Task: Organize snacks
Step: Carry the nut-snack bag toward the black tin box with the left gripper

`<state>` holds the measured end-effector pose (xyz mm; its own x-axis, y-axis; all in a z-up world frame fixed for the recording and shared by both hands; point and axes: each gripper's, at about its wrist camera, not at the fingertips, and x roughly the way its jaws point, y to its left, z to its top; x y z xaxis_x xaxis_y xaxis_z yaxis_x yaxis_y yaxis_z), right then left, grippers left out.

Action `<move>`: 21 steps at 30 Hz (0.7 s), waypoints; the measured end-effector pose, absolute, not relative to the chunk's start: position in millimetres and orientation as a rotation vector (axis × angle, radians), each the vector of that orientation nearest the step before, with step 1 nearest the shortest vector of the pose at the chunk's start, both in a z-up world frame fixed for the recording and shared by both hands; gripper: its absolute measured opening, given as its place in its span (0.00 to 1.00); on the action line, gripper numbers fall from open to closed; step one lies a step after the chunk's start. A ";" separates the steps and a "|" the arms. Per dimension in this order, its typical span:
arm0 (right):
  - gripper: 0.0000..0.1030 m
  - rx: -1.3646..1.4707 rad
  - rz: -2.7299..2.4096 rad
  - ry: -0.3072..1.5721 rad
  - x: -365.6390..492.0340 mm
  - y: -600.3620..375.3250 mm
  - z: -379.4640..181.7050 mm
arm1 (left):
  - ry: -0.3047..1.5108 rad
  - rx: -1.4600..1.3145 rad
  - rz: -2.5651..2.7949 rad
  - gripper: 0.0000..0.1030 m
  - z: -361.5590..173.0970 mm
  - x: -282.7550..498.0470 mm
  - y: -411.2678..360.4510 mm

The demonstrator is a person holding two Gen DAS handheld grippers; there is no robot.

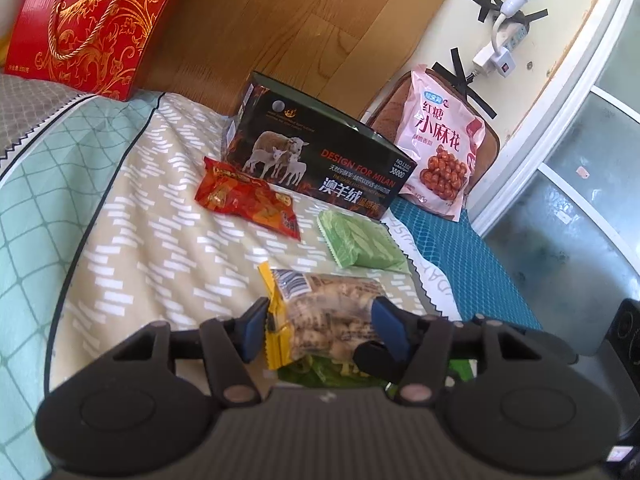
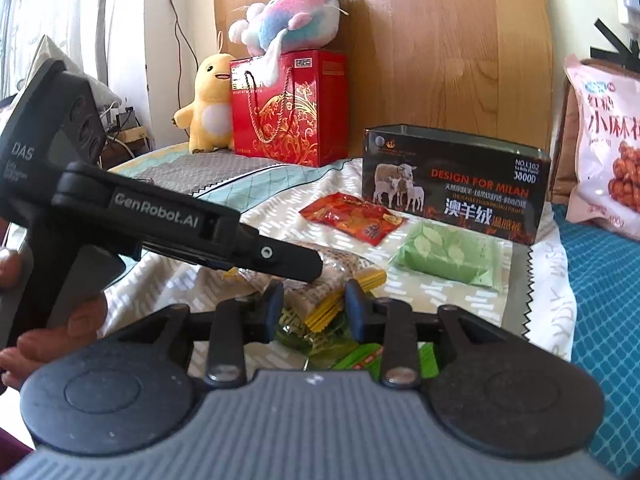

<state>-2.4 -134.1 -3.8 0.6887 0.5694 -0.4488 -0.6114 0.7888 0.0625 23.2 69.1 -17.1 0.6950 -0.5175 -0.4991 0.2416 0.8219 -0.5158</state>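
Left gripper had its blue pads against both sides of the peanut packet, jaws roughly a third open, apparently clamped on it. Right gripper stood at the packet's yellow crimped end, jaws narrowly apart; whether the pads pinched the seal I could not tell. Packet lay on the patterned bedsheet, over a green wrapper, near the green packet and red packet, well short of the open black box. Judgement: packet looked crushable, so grip lightly, lift clear of the wrapper beneath, then carry level to the box.
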 end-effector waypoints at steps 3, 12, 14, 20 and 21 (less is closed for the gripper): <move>0.41 -0.096 0.659 0.473 -2.5 -133.5 -3.9 | 0.679 -0.433 -0.438 0.54 -17.1 23.2 68.8; 0.41 -0.095 0.658 0.474 -2.5 -133.6 -3.7 | 0.678 -0.432 -0.437 0.54 -16.9 23.2 68.8; 0.41 -0.095 0.656 0.474 -2.8 -132.8 -3.8 | 0.678 -0.432 -0.437 0.54 -16.9 23.3 68.9; 0.41 -0.097 0.659 0.475 -1.9 -134.0 -4.3 | 0.678 -0.432 -0.437 0.54 -17.5 23.1 68.6; 0.41 -0.097 0.658 0.475 -1.9 -133.8 -4.4 | 0.678 -0.432 -0.437 0.54 -17.6 23.1 68.5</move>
<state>-1.9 -133.8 -4.4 0.6886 0.5656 -0.4538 -0.6091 0.7907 0.0612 23.1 68.5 -17.6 0.6969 -0.5146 -0.4995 0.2417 0.8243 -0.5119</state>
